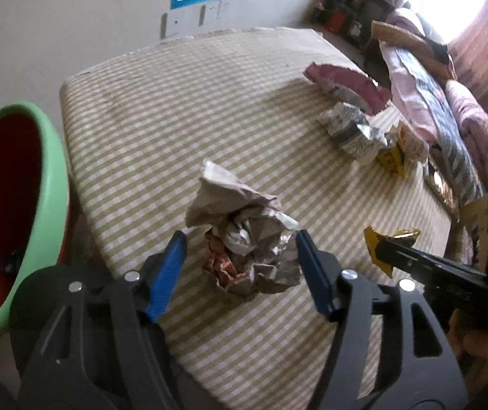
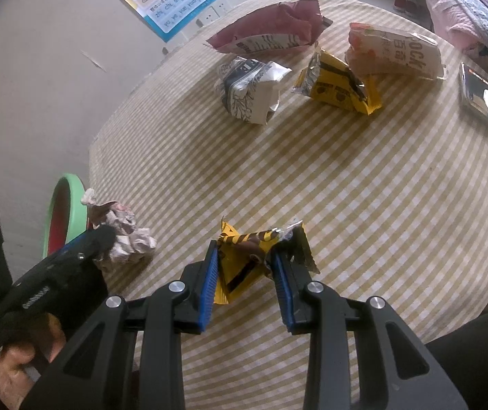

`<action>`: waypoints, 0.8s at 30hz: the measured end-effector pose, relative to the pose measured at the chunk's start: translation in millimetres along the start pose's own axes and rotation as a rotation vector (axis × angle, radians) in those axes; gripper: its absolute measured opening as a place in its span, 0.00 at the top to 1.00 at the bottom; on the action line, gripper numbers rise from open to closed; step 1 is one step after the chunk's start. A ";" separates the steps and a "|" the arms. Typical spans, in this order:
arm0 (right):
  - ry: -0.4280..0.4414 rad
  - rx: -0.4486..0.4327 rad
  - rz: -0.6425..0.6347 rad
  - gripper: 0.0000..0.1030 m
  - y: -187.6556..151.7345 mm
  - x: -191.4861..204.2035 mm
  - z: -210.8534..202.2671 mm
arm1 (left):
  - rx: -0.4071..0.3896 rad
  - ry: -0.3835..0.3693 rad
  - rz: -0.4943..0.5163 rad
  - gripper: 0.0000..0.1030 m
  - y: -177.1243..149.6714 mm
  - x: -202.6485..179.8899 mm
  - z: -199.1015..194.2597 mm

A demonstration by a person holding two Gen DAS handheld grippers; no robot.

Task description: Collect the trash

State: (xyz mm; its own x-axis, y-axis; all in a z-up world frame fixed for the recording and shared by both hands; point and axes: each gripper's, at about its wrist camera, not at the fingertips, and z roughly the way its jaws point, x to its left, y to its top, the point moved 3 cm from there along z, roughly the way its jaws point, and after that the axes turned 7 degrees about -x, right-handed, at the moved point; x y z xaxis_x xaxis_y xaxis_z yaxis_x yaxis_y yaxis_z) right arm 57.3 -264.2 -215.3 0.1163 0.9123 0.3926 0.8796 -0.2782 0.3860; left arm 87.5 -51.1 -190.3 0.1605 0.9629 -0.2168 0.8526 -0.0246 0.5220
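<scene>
My left gripper [image 1: 240,242] is open, its blue pads on either side of a crumpled grey and red wrapper [image 1: 244,239] on the checked tablecloth [image 1: 182,109]; the pads stand just off it. The same wrapper shows in the right wrist view [image 2: 124,232]. My right gripper [image 2: 244,256] has its pads against a yellow and brown snack wrapper [image 2: 247,256] near the table's front edge. A green bin with a red inside [image 1: 8,212] stands left of the table, also seen in the right wrist view [image 2: 63,212].
At the far side lie a maroon bag [image 2: 271,27], a white and dark crumpled pack [image 2: 250,89], a yellow wrapper [image 2: 339,85] and a white and red bag [image 2: 394,54]. A phone [image 2: 486,99] lies at the right edge. Bedding [image 1: 448,109] is beyond the table.
</scene>
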 end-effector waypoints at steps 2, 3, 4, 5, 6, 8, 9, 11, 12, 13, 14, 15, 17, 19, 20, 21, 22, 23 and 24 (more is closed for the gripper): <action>0.002 0.000 0.002 0.70 0.2 -0.6 -0.2 | 0.015 0.003 0.027 0.39 -2.1 -4.3 4.6; 0.003 0.001 0.002 0.70 0.1 -0.8 0.0 | 0.020 0.002 0.034 0.39 -3.8 -5.3 5.5; 0.003 0.001 0.004 0.70 0.0 -0.9 -0.1 | 0.026 0.002 0.049 0.41 -6.4 -7.7 6.6; 0.004 0.002 0.006 0.70 -0.1 -1.1 0.0 | 0.027 0.004 0.059 0.52 -8.0 -8.7 6.8; 0.005 0.002 0.008 0.70 -0.2 -0.8 0.3 | 0.028 0.008 0.075 0.55 -10.1 -10.6 7.0; 0.007 0.003 0.010 0.70 0.0 -0.9 0.3 | 0.018 0.011 0.086 0.60 -10.1 -12.2 5.4; 0.007 0.002 0.010 0.70 0.1 -0.9 0.1 | 0.013 0.010 0.086 0.62 -9.3 -12.4 3.8; 0.007 0.000 0.012 0.70 0.4 -1.2 -0.5 | -0.003 0.003 0.070 0.64 -7.1 -10.6 -2.4; 0.007 0.000 0.013 0.70 0.5 -1.8 -0.8 | -0.012 -0.001 0.060 0.64 -5.8 -9.2 -6.0; 0.005 -0.002 0.013 0.70 0.6 -1.9 -1.1 | -0.028 -0.004 0.047 0.64 -4.5 -6.7 -11.8; 0.003 -0.005 0.013 0.70 0.7 -1.6 -1.7 | -0.043 -0.005 0.035 0.64 -3.1 -4.1 -17.7; 0.001 -0.007 0.012 0.70 0.7 -1.2 -2.7 | -0.062 -0.005 0.020 0.64 -1.5 0.1 -25.3; -0.006 -0.015 0.005 0.70 0.7 0.5 -4.9 | -0.085 -0.006 -0.007 0.64 1.7 7.1 -36.4; -0.013 -0.024 -0.003 0.70 0.6 2.8 -8.0 | -0.110 -0.004 -0.039 0.64 4.3 16.5 -47.6; -0.017 -0.028 -0.010 0.70 0.6 5.2 -9.6 | -0.122 -0.001 -0.052 0.64 5.3 21.3 -52.7; -0.018 -0.029 -0.018 0.70 1.0 7.8 -10.8 | -0.136 0.002 -0.067 0.64 6.1 26.7 -58.4; -0.017 -0.031 -0.027 0.70 1.9 11.9 -12.5 | -0.145 0.005 -0.078 0.64 7.3 30.5 -61.9; -0.015 -0.036 -0.036 0.70 3.1 16.8 -14.7 | -0.151 0.008 -0.084 0.64 7.9 33.2 -64.7; -0.012 -0.041 -0.044 0.70 4.0 21.4 -16.7 | -0.157 0.009 -0.088 0.64 8.7 36.6 -66.9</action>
State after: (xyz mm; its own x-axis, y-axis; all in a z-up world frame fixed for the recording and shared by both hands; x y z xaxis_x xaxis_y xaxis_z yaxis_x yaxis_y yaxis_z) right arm 55.5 -250.9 -191.5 0.0836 0.9274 0.3647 0.8643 -0.2497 0.4365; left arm 67.5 2.0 -138.5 0.0835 0.9617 -0.2609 0.7750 0.1019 0.6236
